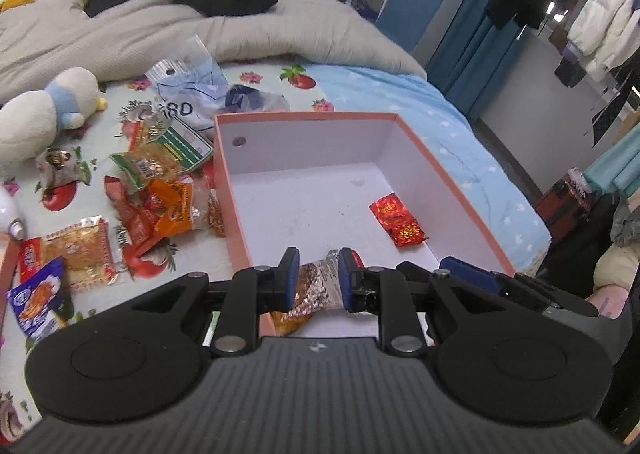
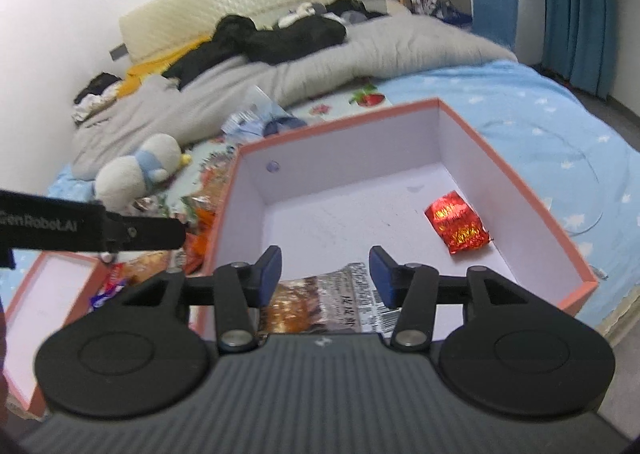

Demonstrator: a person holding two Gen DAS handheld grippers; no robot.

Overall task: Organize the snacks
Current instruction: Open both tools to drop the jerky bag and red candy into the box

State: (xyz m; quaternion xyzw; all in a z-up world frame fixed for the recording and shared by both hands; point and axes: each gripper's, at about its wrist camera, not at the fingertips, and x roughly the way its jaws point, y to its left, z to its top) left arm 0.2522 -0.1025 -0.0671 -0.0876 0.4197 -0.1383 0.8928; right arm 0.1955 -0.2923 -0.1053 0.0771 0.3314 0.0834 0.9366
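The left gripper (image 1: 319,272) is clamped on a silver-and-orange snack packet (image 1: 316,286), its blue pads pressing the crinkled foil from both sides at the lower centre of the left wrist view. The packet hangs over the near wall of the pink-rimmed box (image 1: 304,117), so this looks like the delivery step: one snack carried in, about to be let go.

The right gripper (image 2: 325,266) stands with its fingers apart. In the right wrist view a flat packet lies under the gap between them, low in the frame; the pads do not appear to press it (it may be the same packet the left one holds, but that cannot be settled from these views).

Inside the box, a red foil packet (image 1: 396,224) already lies on the white floor toward the right wall. The loose snack pile (image 1: 160,190) sits on the printed bedsheet (image 1: 256,78) in the left part of the left wrist view, just beside the box's left wall, with a white plush toy (image 1: 44,110) farther up and left.

The next move probably calls for lowering the held packet clear of the rim onto the box floor, releasing it, then reaching left toward the pile.
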